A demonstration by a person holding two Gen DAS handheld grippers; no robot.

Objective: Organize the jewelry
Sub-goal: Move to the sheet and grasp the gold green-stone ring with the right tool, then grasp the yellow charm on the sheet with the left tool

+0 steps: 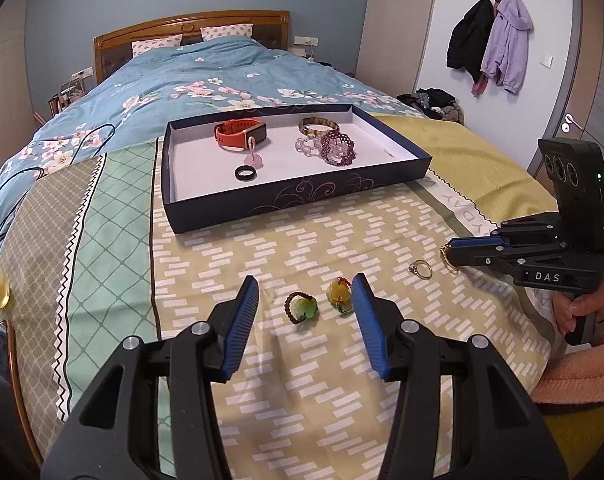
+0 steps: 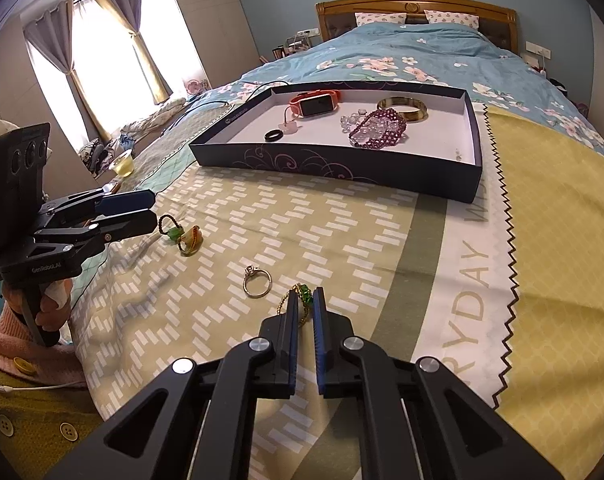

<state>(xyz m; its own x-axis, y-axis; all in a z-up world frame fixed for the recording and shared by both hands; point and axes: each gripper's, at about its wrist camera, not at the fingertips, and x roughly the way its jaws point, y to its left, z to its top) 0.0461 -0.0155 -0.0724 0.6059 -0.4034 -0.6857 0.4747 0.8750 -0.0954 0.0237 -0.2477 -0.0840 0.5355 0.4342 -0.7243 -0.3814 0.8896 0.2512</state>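
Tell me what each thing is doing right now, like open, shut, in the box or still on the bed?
Left claw: open, holding nothing.
Right claw: shut on the gold chain with green beads.
Gold ring: lying flat on the bed.
Green charm: on the bed.
Yellow charm: on the bed.
Box: open, no lid.
Orange watch: in the box.

"DAS" on right gripper [image 1: 447, 254], "GenRobot.AI" on left gripper [image 2: 152, 212]

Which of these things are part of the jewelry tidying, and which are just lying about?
Job: dark blue cardboard tray; gold ring with stone; gold chain with green beads; green bead charm.
Lying about: plastic cup of yellow liquid; black cable.
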